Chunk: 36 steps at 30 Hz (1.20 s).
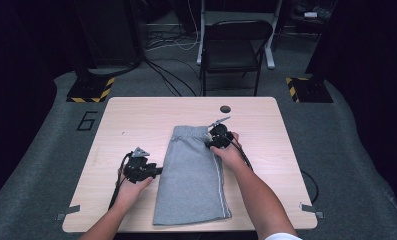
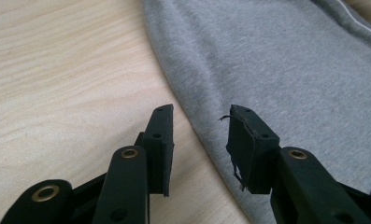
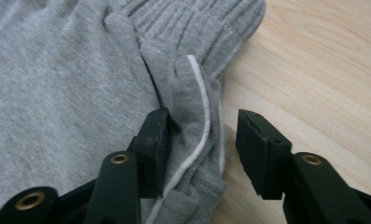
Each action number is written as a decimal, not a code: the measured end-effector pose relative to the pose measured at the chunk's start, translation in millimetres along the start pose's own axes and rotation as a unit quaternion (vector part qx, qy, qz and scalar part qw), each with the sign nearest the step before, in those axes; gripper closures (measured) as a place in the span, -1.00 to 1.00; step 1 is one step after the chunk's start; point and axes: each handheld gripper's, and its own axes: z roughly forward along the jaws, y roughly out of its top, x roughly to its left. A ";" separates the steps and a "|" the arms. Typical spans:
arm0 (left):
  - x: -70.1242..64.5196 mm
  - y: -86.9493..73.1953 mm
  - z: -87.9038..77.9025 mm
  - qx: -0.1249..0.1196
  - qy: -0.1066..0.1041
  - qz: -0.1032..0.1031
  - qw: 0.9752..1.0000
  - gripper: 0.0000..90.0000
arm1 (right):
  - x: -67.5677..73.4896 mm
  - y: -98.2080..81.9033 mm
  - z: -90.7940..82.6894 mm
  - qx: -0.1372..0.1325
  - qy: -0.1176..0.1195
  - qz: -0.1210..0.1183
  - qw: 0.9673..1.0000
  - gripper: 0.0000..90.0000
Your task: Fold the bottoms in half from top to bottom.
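Note:
Grey shorts [image 1: 192,175] with a white side stripe lie flat on the wooden table [image 1: 121,120], folded lengthwise, waistband at the far end. My left gripper [image 1: 159,170] rests at the shorts' left edge, open, its jaws straddling the cloth's edge [image 2: 206,140]. At the right edge near the waistband, my right gripper [image 1: 209,143] stands open. One jaw sits on the grey cloth [image 3: 57,93], the other over bare wood, with the bunched striped hem [image 3: 199,126] between them.
A small dark disc [image 1: 225,109] lies on the table beyond the waistband. A black folding chair [image 1: 233,50] stands past the far edge, with cables on the floor. Bare wood [image 1: 271,135] lies either side of the shorts.

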 end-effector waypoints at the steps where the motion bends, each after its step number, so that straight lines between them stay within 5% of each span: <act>1: -0.1 -0.4 1.1 -0.003 0.003 0.001 1.000 0.35 | -0.2 -0.2 0.0 0.000 0.003 0.000 1.000 0.27; 21: 0.1 2.9 15.4 0.010 0.005 0.010 1.000 0.29 | -1.5 0.3 0.0 0.004 0.045 -0.002 0.999 0.74; 27: 6.7 8.5 25.0 0.007 0.001 -0.002 1.000 0.22 | 3.9 3.1 -0.5 0.013 0.033 -0.031 0.999 0.85; 30: 10.3 13.0 33.0 0.006 0.005 -0.012 1.000 0.19 | 7.1 3.7 -0.6 0.013 0.028 -0.022 0.999 0.86; 36: 13.8 30.4 40.0 0.013 0.018 0.009 1.000 0.19 | 12.7 3.9 -1.1 0.014 0.007 -0.051 0.999 0.86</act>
